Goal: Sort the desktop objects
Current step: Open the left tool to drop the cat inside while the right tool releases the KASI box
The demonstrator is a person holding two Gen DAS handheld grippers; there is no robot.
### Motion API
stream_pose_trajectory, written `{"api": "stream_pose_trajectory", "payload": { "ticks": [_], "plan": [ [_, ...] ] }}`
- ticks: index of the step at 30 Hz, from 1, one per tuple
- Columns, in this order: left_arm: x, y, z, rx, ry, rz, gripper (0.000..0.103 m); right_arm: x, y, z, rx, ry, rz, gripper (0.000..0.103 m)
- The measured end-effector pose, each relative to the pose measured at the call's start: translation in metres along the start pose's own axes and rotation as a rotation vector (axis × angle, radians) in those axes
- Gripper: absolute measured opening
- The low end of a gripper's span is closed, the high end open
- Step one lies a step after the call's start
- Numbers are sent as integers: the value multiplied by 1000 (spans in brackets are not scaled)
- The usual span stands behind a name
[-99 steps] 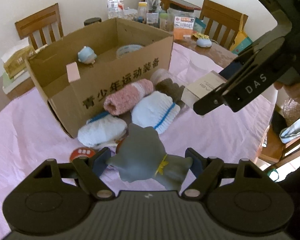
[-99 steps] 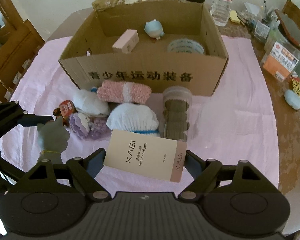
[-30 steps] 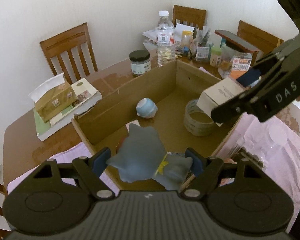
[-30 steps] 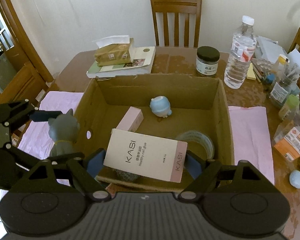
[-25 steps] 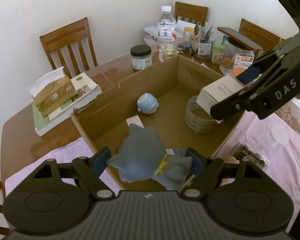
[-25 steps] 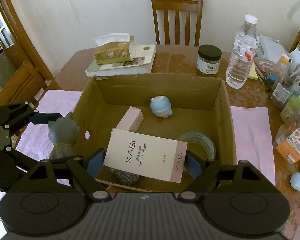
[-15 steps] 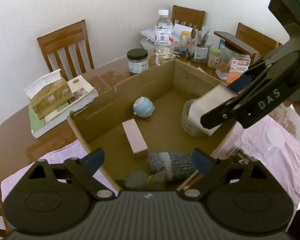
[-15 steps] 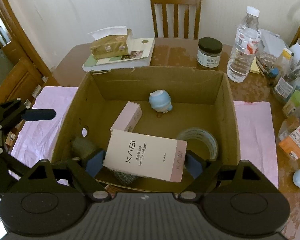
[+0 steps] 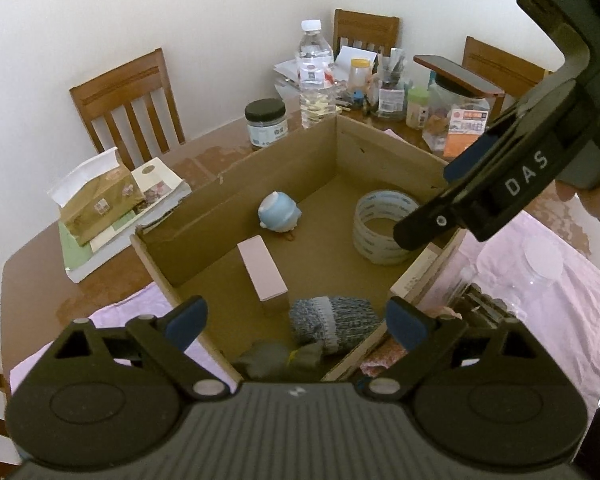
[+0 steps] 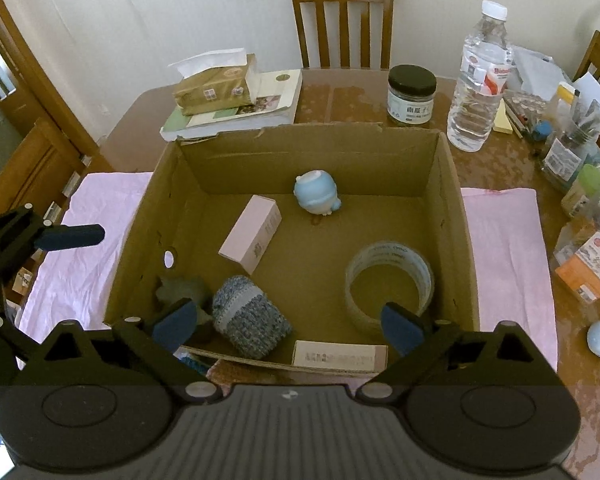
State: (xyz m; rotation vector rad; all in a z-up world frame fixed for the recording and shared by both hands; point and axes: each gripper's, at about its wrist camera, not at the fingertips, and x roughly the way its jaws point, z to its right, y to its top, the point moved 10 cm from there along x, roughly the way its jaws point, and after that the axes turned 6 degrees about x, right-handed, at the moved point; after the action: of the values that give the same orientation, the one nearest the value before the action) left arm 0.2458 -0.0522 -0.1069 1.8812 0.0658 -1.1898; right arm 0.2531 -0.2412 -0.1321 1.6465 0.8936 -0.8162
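Observation:
Over the near side of the cardboard box (image 10: 456, 240), my left gripper (image 9: 296, 316) stands open with nothing between its fingers. The grey cat figure (image 10: 180, 292) lies in the box's near left corner. My right gripper (image 10: 290, 322) hangs over the near wall with its jaws opening and nothing held. The white KASI carton (image 10: 340, 354) stands on edge against that wall inside the box. A grey-blue sock roll (image 10: 252, 320), a pink carton (image 10: 252, 232), a blue figure (image 10: 318, 194) and a tape roll (image 10: 388, 276) also lie inside.
The box sits on a pink cloth (image 10: 504, 240) over a wooden table. Behind it stand a tissue pack on books (image 10: 220, 88), a dark-lidded jar (image 10: 411, 96) and a water bottle (image 10: 482, 80). Clutter fills the right side. A clear jar (image 9: 500, 280) lies beside the box.
Both grippers have opened. The grey cat dropped from the left one into the box's near corner. The KASI carton left the right one and fell against the near wall.

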Motion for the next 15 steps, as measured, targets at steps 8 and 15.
{"api": "stream_pose_trajectory", "payload": {
  "ticks": [8,15],
  "plan": [
    [-14,-7,6,-25,-1,3,96,-10,-9,2,-4,0,5,101],
    [-26,-28,18,-55,-16,-6,96,-18,-24,4,-26,-13,6,101]
  ]
}}
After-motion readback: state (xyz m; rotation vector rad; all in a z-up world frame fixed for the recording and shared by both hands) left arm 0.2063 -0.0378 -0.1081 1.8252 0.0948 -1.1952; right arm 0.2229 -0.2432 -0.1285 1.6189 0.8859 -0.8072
